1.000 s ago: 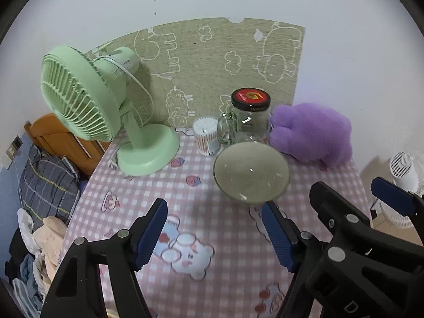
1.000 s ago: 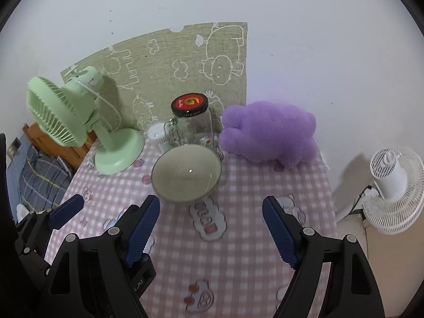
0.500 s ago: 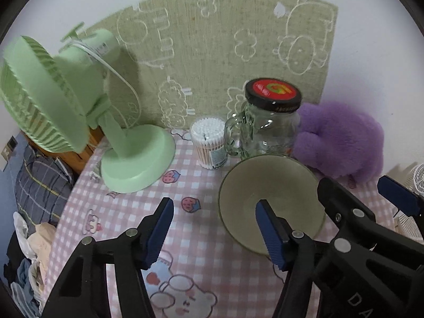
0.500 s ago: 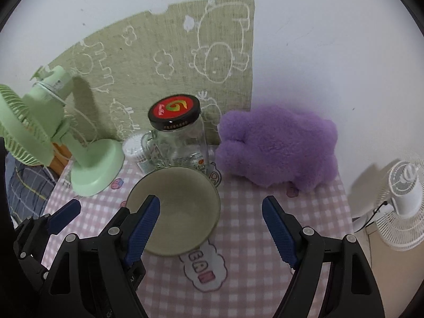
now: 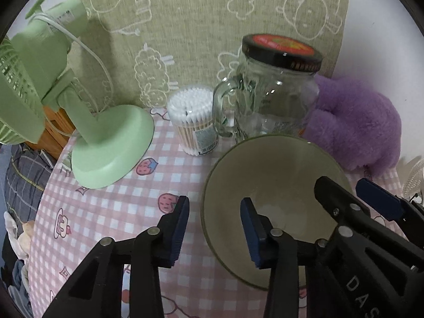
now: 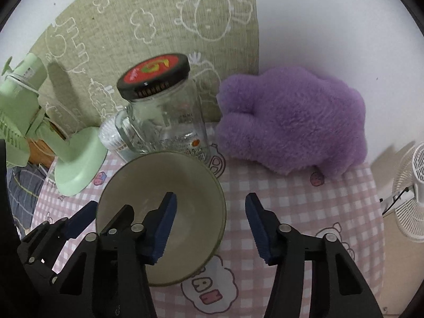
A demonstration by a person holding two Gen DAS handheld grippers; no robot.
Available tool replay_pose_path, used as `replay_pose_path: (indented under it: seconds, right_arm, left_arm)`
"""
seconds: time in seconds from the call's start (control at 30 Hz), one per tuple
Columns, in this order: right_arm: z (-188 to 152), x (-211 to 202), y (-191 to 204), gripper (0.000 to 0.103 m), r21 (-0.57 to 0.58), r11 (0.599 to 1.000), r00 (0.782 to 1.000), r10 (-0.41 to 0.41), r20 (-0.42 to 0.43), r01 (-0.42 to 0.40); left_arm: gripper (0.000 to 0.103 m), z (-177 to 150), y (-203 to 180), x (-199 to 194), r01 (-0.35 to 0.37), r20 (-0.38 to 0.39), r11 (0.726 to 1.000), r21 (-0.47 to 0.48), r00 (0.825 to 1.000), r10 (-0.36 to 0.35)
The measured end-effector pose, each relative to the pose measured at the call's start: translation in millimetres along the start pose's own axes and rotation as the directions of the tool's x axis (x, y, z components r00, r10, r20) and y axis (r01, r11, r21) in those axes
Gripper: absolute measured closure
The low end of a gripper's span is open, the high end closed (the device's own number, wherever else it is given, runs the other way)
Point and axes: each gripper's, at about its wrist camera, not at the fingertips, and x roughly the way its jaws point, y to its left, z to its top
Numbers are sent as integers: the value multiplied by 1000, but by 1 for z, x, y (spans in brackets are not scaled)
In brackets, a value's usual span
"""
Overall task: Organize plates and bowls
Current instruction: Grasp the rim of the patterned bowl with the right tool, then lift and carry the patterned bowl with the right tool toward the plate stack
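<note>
A single olive-grey bowl (image 5: 278, 175) (image 6: 169, 180) stands empty on the pink checked tablecloth (image 5: 106, 212). My left gripper (image 5: 216, 228) straddles its left rim, one blue pad outside and the other inside the bowl. Its jaws are closing, and a gap still shows on both sides of the rim. My right gripper (image 6: 210, 225) straddles the right rim the same way, with jaws closing and pads clear of the wall. Each gripper also shows in the other view: the right gripper (image 5: 352, 196) and the left gripper (image 6: 102, 217).
Just behind the bowl stand a glass mug-jar (image 5: 275, 98) with a black and red lid and a tub of cotton swabs (image 5: 194, 122). A green desk fan (image 5: 106, 143) is at the left and a purple plush (image 6: 291, 122) at the right. A white fan (image 6: 408, 193) stands beyond the table's right edge.
Both grippers have come down and forward to the bowl. Their jaws have narrowed and now sit over opposite rims, where before they hung wide open short of it.
</note>
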Motion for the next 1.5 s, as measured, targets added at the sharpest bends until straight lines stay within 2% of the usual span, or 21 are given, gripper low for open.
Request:
replay_pose_path:
  seconds: [0.07,0.17,0.23,0.33,0.93,1.33,1.5]
  right_arm:
    - [0,5,0,55,0,1000,1000,1,-8,-1]
    - [-1,10,0,67,5,1000,1000,3,-15,-3]
    - [0,12,0,79,2,1000,1000,6,-16,-6]
    - [1,14,-1,83,-5,1000,1000,-1,-14,1]
    - [-12,-7,1,84,-40,999,999,-16,-46,14]
    - [-25,-45,4,84,-38,999,999,-10,-45,8]
    - [-27,-69,9,84,-50,999,1000,-8,-18,7]
  left_arm:
    - [66,0,0,4,3,-6,1000,-1,1000,-3]
    - [72,1,0,8,1,-9,1000,2,1000,-1]
    - [78,1,-1,9,10,-12,1000,6,1000,-10]
    - [80,1,-2,9,-3,-14,1000,7,1000,3]
    - [81,-18,-2,-7,-8,-63,1000,4,998,9]
    - [80,-30,3,-48,-13,-28,1000,17,1000,13]
    - [81,-33,7,-70,-18,-10,1000,12,1000,19]
